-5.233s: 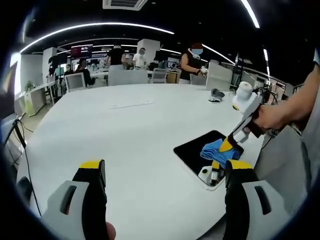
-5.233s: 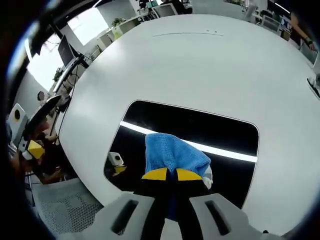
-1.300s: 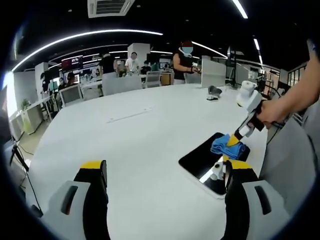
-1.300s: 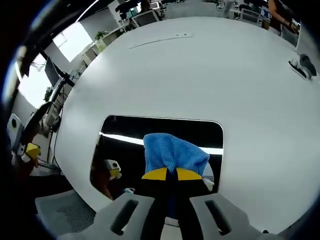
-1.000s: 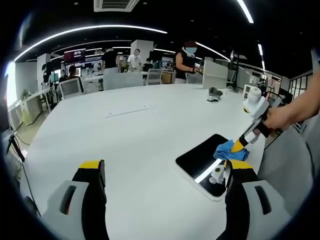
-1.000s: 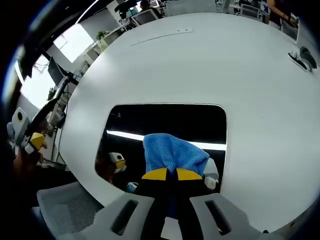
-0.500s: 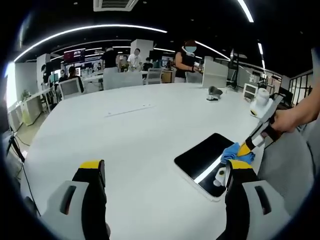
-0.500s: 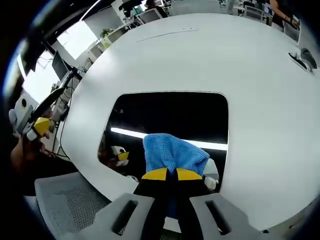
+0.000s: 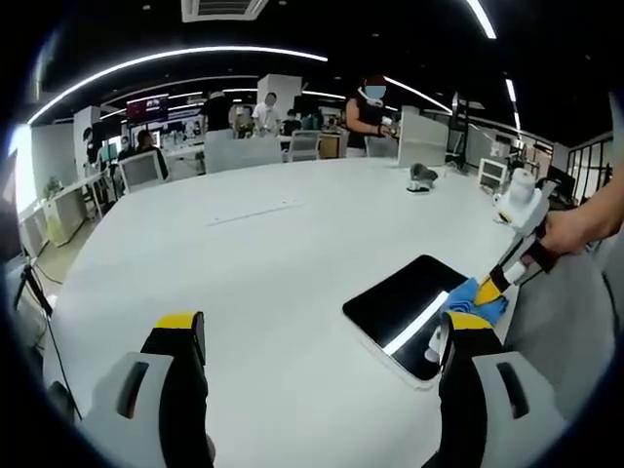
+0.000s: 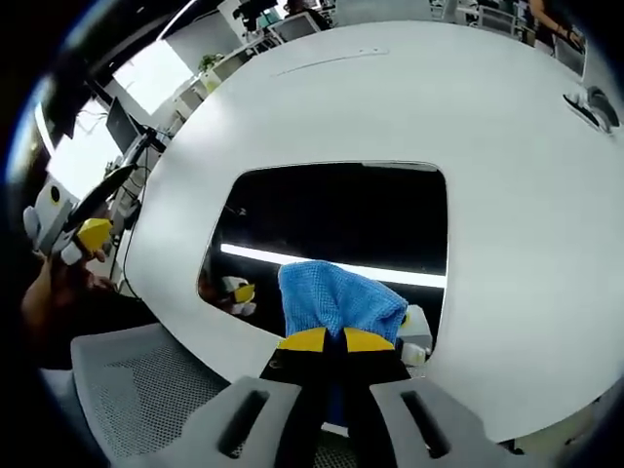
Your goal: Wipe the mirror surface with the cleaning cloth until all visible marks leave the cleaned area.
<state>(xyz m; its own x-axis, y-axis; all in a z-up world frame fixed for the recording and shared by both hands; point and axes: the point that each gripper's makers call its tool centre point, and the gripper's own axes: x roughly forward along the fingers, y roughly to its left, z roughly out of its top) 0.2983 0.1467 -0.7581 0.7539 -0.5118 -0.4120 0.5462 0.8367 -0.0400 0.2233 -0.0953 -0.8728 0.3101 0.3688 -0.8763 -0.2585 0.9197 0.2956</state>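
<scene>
Right claw (image 10: 326, 339) presses cloth (image 10: 336, 297) on mirror (image 10: 331, 210).

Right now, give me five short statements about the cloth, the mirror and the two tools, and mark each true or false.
1. The right tool is shut on the blue cloth. True.
2. The cloth lies in the middle of the mirror. False: in the left gripper view the cloth sits at the mirror's edge nearest the person.
3. The left tool holds a second cloth. False: its jaws stand wide apart over the white table, holding nothing.
4. The mirror reflects a bright strip of ceiling light. True.
5. The mirror stands upright. False: it lies flat on the table.
</scene>
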